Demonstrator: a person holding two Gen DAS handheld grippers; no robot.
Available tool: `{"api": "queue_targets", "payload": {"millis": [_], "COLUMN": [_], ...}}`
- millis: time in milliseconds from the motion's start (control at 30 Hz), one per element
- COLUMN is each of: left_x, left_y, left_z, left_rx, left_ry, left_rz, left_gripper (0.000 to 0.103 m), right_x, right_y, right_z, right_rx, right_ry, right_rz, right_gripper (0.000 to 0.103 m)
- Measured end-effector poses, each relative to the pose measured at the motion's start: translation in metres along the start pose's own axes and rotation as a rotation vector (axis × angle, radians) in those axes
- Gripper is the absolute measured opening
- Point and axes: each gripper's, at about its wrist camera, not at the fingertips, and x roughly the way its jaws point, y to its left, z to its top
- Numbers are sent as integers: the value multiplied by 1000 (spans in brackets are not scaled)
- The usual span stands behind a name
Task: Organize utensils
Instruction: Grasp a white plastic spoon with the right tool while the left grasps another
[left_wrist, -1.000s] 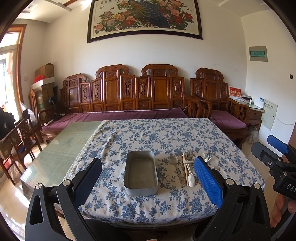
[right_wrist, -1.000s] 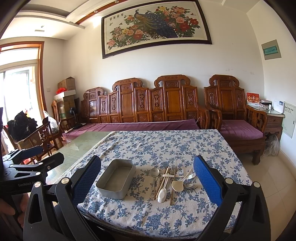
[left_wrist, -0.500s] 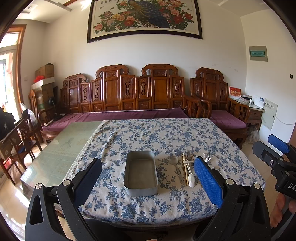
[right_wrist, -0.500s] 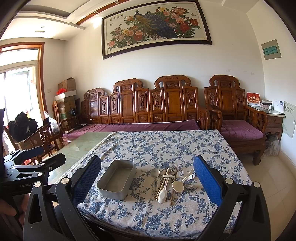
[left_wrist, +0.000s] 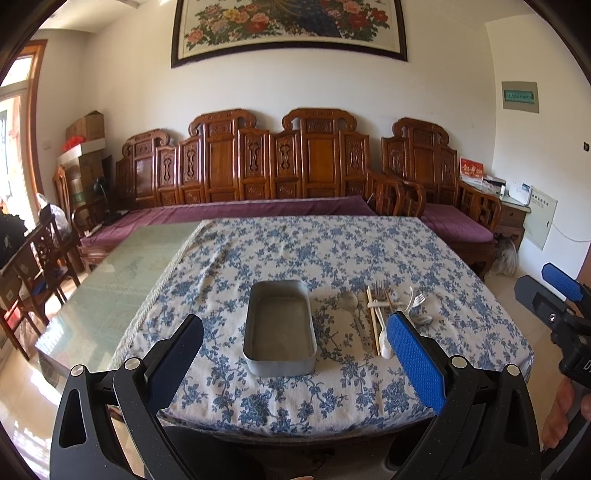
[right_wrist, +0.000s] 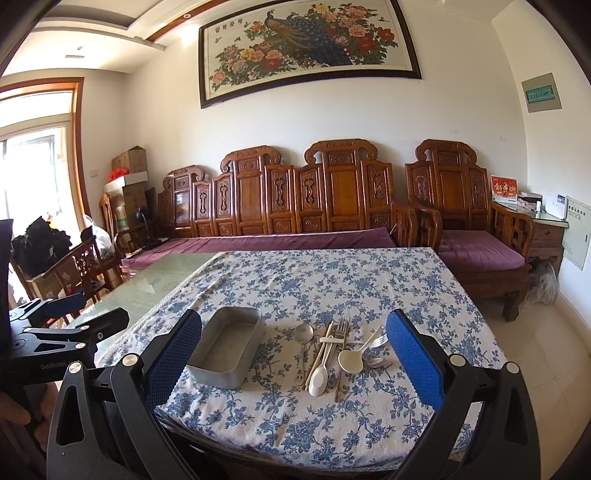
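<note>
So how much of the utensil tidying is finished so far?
Nothing looks done yet. The metal tray sits empty on the floral tablecloth, and the spoons, forks and chopsticks lie in a loose pile beside it. Both the left hand-held gripper and right hand-held gripper are open, holding nothing. Every utensil is left to sort.

White tablecloth (left_wrist: 332, 251) scattered with blue flower sprigs fills the middle of the frame. On it, a dull grey metal tin (left_wrist: 279, 326), silver spoon (right_wrist: 303, 334), cream plastic spoons (right_wrist: 351, 360), pale wood chopsticks (right_wrist: 317, 356). Bright blue pads (right_wrist: 413, 363) on black gripper arms, lower corners. Behind, reddish-brown carved bench (right_wrist: 295, 195), purple cushions (right_wrist: 476, 251), and a multicoloured peacock-and-peony painting (right_wrist: 306, 48) at top.
</note>
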Motion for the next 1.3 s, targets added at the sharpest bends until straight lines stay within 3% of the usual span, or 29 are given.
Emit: {"api": "queue_targets", "payload": {"millis": [300,933,1300], "left_x": [48,153,204], "left_y": [-5,-40,-58], "left_z": [-10,-16,-28], "left_rx": [32,118,108], "left_ry": [95,217,299], "left_rz": [-39,-102,-150], "left_gripper": [96,96,96], "right_x": [36,145,248], "right_y": [-21,-90,-123], "right_z": [-13,-17,-48], "right_rx": [-4,-11,30], "right_ry": [49,166,361], "right_rz": [-11,-98,-71], "right_gripper": [99,72,54]}}
